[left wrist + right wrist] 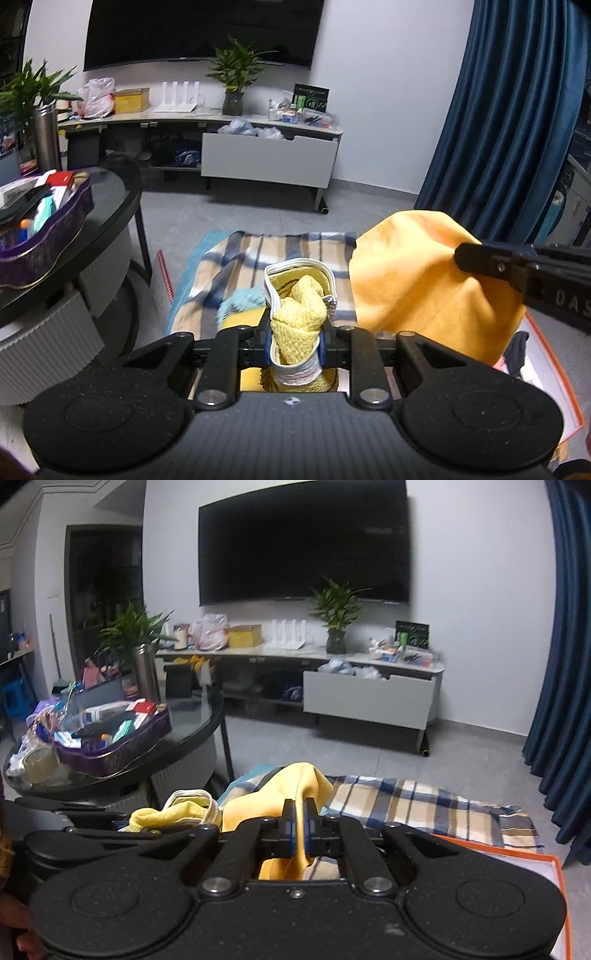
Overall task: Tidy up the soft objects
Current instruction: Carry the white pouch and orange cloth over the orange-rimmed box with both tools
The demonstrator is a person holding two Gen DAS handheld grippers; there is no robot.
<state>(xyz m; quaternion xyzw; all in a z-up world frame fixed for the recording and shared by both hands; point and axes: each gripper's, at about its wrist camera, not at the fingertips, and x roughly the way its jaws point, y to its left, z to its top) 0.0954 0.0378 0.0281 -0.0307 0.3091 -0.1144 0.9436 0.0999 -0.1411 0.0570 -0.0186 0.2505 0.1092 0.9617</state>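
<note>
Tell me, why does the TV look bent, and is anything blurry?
Left wrist view: the fisheye lens bows the television and curtain; the orange cloth looks slightly smeared. Right wrist view: softer overall, dim indoor light, with the television less curved.

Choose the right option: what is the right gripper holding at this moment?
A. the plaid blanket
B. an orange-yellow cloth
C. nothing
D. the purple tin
B. In the right wrist view the right gripper is shut on the orange-yellow cloth, which passes between its pads; the left wrist view shows the same cloth lifted above the plaid blanket.
</note>
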